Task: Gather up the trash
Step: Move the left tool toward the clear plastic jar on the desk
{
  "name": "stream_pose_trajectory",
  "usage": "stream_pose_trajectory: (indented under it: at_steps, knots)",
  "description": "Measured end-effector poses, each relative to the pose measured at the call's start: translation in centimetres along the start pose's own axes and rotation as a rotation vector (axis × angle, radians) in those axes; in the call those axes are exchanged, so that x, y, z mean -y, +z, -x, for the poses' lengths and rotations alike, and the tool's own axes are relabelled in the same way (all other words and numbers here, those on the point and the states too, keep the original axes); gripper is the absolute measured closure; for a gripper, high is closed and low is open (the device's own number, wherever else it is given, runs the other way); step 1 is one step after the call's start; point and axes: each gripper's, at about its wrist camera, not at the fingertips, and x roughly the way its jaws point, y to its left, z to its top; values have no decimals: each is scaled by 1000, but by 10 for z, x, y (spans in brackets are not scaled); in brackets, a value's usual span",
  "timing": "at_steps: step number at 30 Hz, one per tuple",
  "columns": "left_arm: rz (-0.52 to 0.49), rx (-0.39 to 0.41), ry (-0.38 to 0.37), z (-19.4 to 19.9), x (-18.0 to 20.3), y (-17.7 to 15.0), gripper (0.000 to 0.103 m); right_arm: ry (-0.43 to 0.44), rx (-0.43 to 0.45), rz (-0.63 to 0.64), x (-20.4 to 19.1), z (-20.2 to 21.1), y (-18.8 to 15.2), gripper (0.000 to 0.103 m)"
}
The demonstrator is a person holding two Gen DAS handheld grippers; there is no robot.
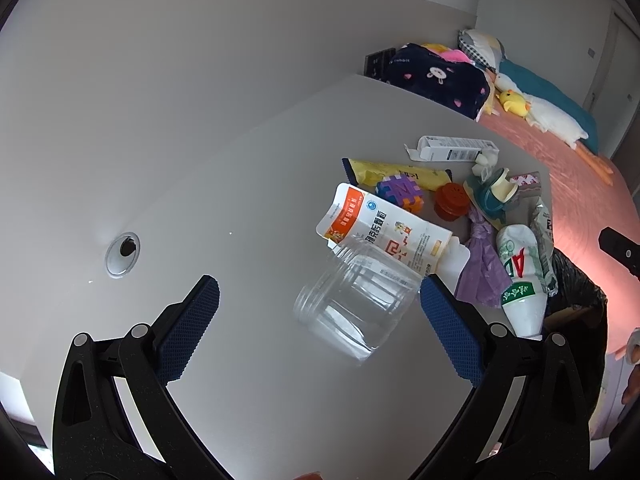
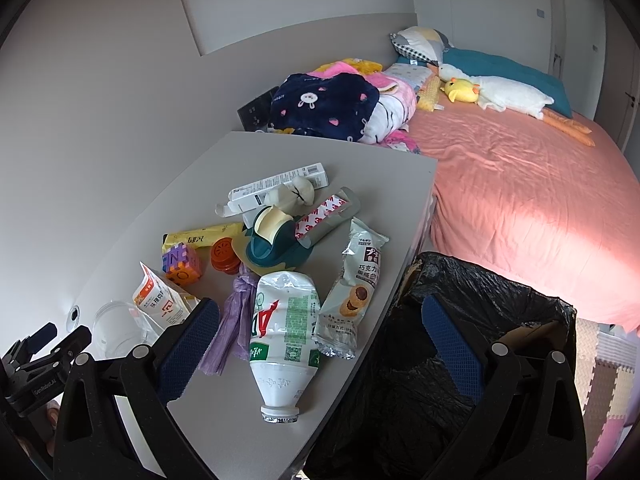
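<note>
Lying sideways: clear ribbed plastic jar (image 1: 358, 306) (empty) between left gripper (image 1: 320, 312) pads.

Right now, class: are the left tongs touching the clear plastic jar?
Apart. In the left wrist view, the open left tongs straddle the clear plastic jar, with table visible beside the left finger.

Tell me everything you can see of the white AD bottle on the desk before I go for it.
The bottle is white plastic, dented and partly crushed, with a green-and-white label and red letters "AD". It lies on its side near the desk edge beside the bin, neck pointing toward the camera. Whether it is capped cannot be told. A purple bag lies against one side, a snack wrapper against the other. Neither gripper touches it; the open right gripper hovers over it.
</note>
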Motion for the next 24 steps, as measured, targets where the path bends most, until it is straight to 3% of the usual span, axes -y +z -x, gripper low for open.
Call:
stream_pose_trajectory:
  at_steps: [24]
  knots:
    - [-12,-7,-4,-2,0,0,6,-1,-3,-2,3,-3,-1,2]
